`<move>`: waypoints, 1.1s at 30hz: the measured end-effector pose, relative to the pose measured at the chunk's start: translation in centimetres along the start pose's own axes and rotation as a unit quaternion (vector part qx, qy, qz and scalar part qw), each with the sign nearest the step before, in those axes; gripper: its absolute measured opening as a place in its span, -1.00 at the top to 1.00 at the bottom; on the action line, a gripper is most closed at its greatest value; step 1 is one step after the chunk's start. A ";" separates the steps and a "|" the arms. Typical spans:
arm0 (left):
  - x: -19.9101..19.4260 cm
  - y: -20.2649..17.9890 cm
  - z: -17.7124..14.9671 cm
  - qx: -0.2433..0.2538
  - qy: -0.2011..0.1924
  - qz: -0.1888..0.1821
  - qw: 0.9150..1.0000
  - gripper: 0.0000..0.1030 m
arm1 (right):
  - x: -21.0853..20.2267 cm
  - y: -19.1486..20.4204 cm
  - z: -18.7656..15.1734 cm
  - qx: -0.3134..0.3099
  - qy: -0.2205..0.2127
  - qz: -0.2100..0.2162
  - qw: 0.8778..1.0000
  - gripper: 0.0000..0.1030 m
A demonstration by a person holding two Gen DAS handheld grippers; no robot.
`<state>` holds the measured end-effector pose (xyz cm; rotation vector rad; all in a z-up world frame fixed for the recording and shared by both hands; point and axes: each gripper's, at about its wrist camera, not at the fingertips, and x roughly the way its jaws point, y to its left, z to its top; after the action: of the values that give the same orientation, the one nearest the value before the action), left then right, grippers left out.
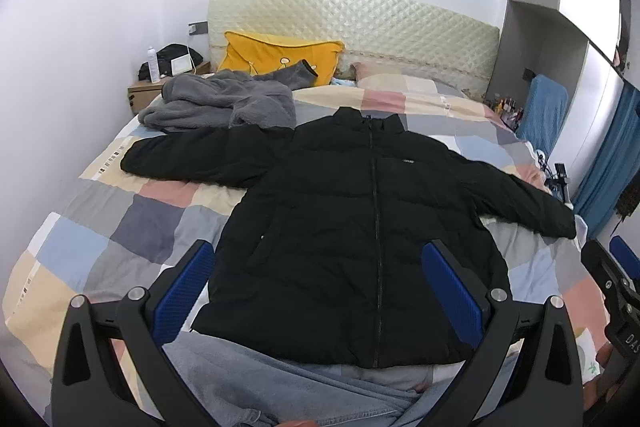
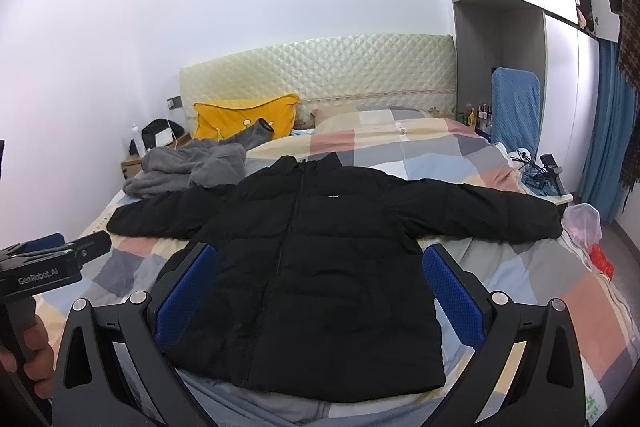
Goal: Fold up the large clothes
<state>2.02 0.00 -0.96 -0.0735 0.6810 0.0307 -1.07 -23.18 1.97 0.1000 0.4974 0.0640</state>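
While both tongs hover spread wide and hold nothing, left tongs [image 1: 318, 291] sit over the hem of the black jacket [image 1: 360, 235], which lies flat on the bed [image 1: 80, 239], sleeves out; right tongs [image 2: 320, 293] sit beside them; grey fleece [image 1: 224, 101] lies beyond-left.

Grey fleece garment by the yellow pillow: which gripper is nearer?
Left. The left gripper is on the grey fleece garment side; the right gripper sits farther across.

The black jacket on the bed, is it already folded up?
No, the black jacket lies flat on the bed with both sleeves spread out sideways.
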 end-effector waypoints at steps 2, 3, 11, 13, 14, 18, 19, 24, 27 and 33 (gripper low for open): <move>0.0 -0.2 -0.2 0.007 -0.001 0.002 1.000 -1.00 | 0.0 0.0 0.0 0.000 0.001 -0.001 1.000 -1.00; 0.1 -0.4 -0.2 0.013 0.000 0.000 1.000 -1.00 | -0.1 0.0 0.0 -0.001 0.001 -0.001 1.000 -1.00; 0.1 -0.2 -0.6 0.016 0.007 -0.014 1.000 -1.00 | 0.4 0.6 -0.6 -0.004 0.005 -0.012 1.000 -1.00; 0.1 -0.1 -0.5 0.017 0.007 -0.012 1.000 -1.00 | 0.7 0.8 -0.8 -0.003 0.008 -0.010 1.000 -1.00; 0.1 0.0 -0.5 0.018 0.007 -0.011 1.000 -1.00 | 0.7 0.8 -0.8 -0.003 0.009 -0.010 1.000 -1.00; 0.1 0.0 -0.4 0.017 0.008 -0.011 1.000 -1.00 | 0.7 0.8 -0.8 -0.003 0.009 -0.014 1.000 -1.00; 0.1 -0.1 -0.4 0.017 0.008 -0.011 1.000 -1.00 | 0.7 0.7 -0.8 -0.004 0.008 -0.016 1.000 -1.00; 0.1 -0.3 -0.4 0.017 0.008 -0.017 1.000 -1.00 | 0.6 0.4 -0.8 -0.003 0.011 -0.021 1.000 -1.00; 0.0 -0.2 -0.5 0.018 0.007 -0.016 1.000 -1.00 | 0.3 0.2 -0.7 0.007 0.006 -0.008 1.000 -1.00; -0.1 0.0 -0.4 0.015 0.006 -0.015 1.000 -1.00 | -0.1 0.6 -0.7 0.000 0.002 -0.011 1.000 -1.00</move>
<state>1.66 -0.07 -1.20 -0.0546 0.6925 -0.0094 -1.50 -22.54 1.48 0.0954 0.5023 0.0433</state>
